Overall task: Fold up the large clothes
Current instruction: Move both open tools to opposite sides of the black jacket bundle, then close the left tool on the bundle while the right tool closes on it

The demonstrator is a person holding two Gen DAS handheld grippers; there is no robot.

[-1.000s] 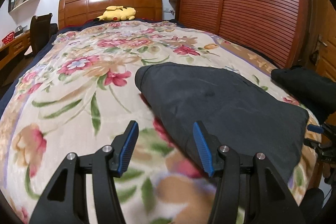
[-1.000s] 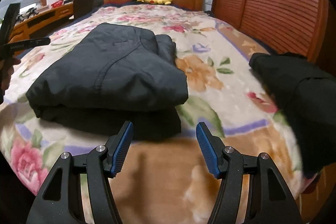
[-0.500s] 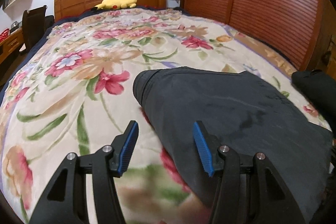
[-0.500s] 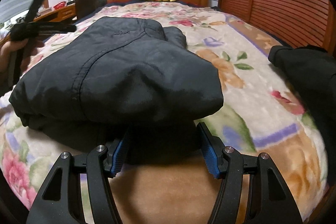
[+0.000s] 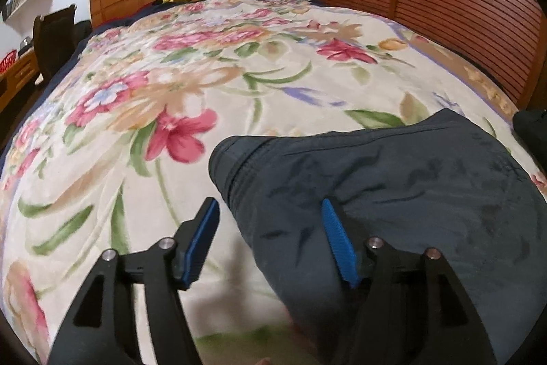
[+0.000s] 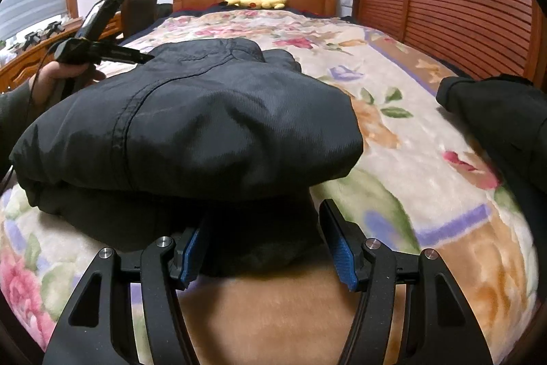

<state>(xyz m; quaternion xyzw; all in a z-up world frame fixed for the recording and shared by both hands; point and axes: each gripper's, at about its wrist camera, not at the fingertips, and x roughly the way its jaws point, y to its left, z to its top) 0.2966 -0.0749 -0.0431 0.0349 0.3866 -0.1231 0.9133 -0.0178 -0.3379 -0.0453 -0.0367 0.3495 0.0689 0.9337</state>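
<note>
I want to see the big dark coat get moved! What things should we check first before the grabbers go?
1. Dark coat folded into a bundle on the flowery blanket: ok.
2. Right gripper at the coat's near edge, fabric between its fingers: ok.
3. Right fingers pressing on the fabric: cannot tell, the coat hides the tips.
4. Left gripper lined up on the coat's side edge: ok, one finger is over the coat and one over the blanket.
5. Left gripper gripping: not ok, its jaws are opening and not pressing anything.
6. Other dark garment clear of the coat: ok, it lies apart at the right.
</note>
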